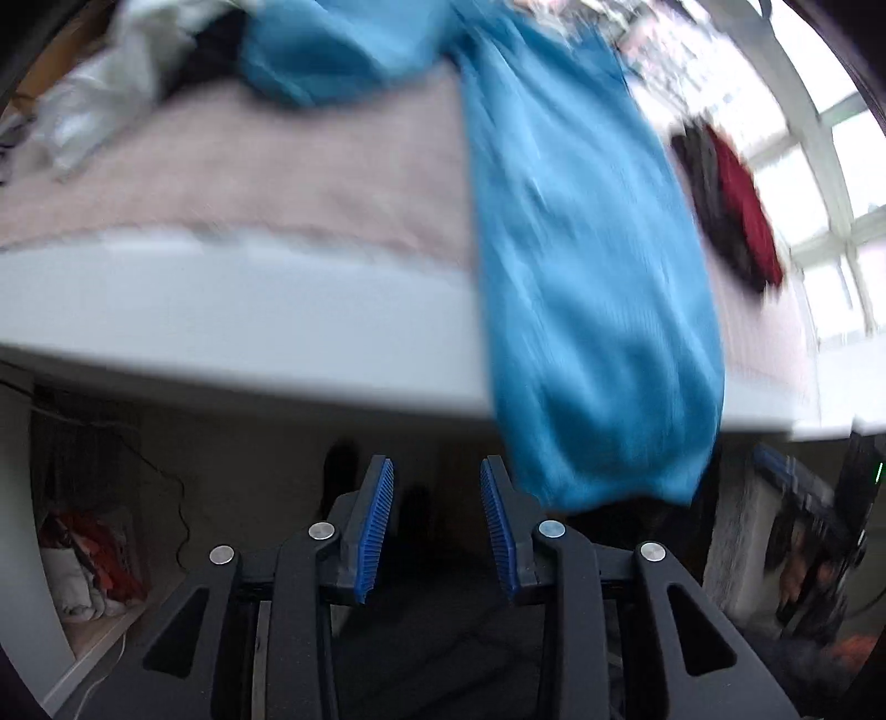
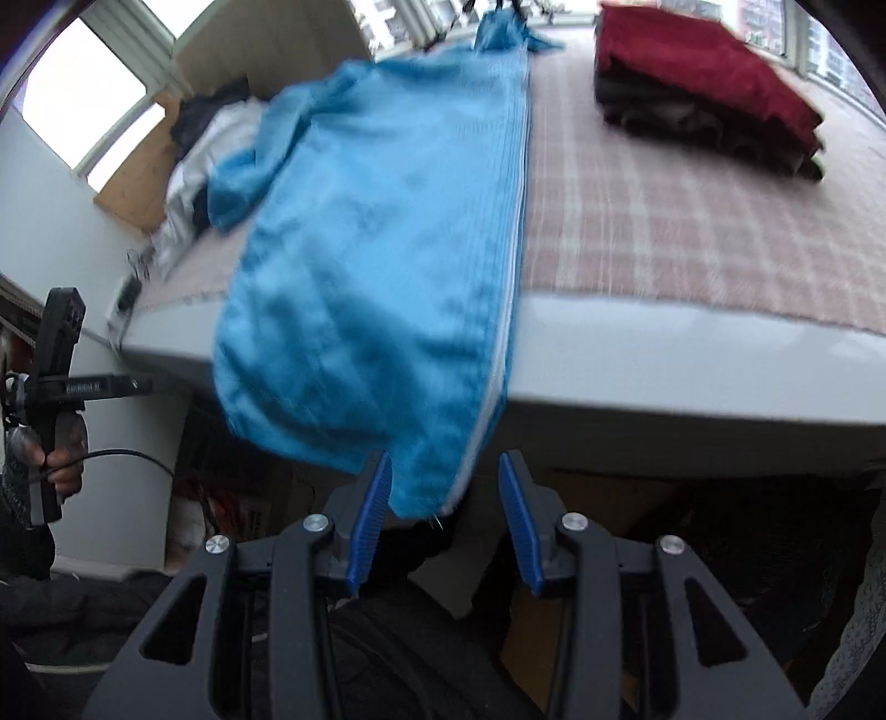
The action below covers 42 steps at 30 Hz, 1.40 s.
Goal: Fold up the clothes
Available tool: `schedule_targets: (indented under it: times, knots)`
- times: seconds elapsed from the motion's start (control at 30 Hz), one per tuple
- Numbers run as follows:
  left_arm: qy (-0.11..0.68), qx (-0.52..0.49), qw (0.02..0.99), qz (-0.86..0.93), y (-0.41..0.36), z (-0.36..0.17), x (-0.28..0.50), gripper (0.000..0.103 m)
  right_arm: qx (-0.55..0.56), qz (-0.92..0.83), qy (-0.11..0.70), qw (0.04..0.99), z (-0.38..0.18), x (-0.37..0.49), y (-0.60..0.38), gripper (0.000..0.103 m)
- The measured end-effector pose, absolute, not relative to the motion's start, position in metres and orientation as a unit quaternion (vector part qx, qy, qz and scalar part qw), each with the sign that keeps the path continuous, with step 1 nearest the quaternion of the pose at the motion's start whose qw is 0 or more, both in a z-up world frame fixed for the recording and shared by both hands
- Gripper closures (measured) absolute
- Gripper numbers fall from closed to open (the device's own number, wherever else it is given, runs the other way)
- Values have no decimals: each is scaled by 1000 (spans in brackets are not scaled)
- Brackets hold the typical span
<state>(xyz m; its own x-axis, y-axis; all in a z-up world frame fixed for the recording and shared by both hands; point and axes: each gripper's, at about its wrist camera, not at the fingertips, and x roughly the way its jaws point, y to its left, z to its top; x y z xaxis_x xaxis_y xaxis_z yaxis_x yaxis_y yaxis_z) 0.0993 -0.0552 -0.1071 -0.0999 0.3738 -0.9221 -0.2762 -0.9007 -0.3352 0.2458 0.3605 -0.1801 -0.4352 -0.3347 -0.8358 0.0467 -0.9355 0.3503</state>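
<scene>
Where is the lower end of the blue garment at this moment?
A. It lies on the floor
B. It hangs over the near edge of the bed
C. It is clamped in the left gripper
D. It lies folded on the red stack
B: the blue garment drapes past the bed's white edge, its hem between the open fingers of the right gripper.

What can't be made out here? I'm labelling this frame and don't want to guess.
- Left wrist view: motion blur smears the blue garment; its weave and seams are unreadable.
- Same view: the folded stack blurs into red and dark shapes; item count unclear.
- Right wrist view: the garment's far end is cut by the top edge.
- Right wrist view: the unfolded pile is partly hidden behind the blue garment.
- Left tool and right tool stand open.
</scene>
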Motion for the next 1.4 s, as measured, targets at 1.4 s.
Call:
schedule_targets:
  times: [1.4]
  knots:
    - [-62,-607,338,717,-167,-116,-149,72,549,-794,-44,255,-201,-110,35,90]
